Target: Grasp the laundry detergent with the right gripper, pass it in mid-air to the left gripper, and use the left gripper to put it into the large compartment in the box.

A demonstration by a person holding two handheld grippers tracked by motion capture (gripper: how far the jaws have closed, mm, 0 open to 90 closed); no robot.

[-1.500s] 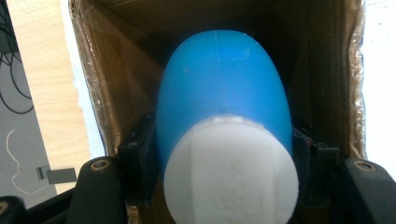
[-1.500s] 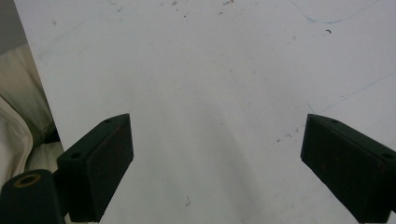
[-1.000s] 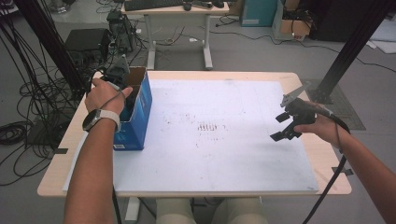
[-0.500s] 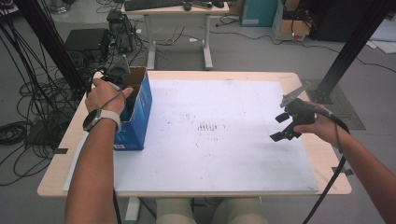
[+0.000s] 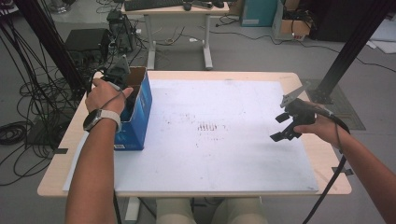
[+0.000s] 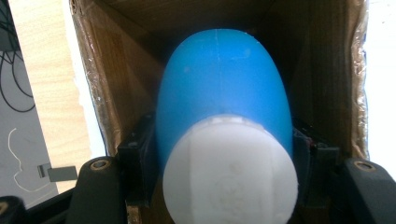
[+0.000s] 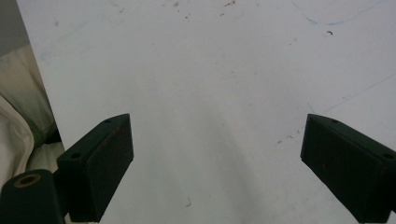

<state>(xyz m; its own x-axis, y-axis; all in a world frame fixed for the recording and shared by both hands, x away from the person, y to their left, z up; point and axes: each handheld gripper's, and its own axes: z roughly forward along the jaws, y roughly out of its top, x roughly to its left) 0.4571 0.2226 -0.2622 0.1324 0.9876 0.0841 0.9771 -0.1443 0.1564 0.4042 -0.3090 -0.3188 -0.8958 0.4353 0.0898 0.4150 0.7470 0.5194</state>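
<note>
Blue plastic, smooth and rounded, sits between the jaws in the left gripper view: a blue bottle with a white ribbed cap, cap end toward the camera, pinched on both sides by the black jaws of the left gripper. The bottle lies inside an open cardboard box with a blue outside and brown inner walls, whose walls rise on either side of the jaws. In the high view the left hand holds that gripper down in the open top of the box, which stands at the left end of the white board covering the light wooden table. The right gripper, held in the right hand, hangs above the board's right side, well apart from the box. In the right gripper view its two black jaws stand wide apart with nothing between them, bare white board beneath and ahead.
</note>
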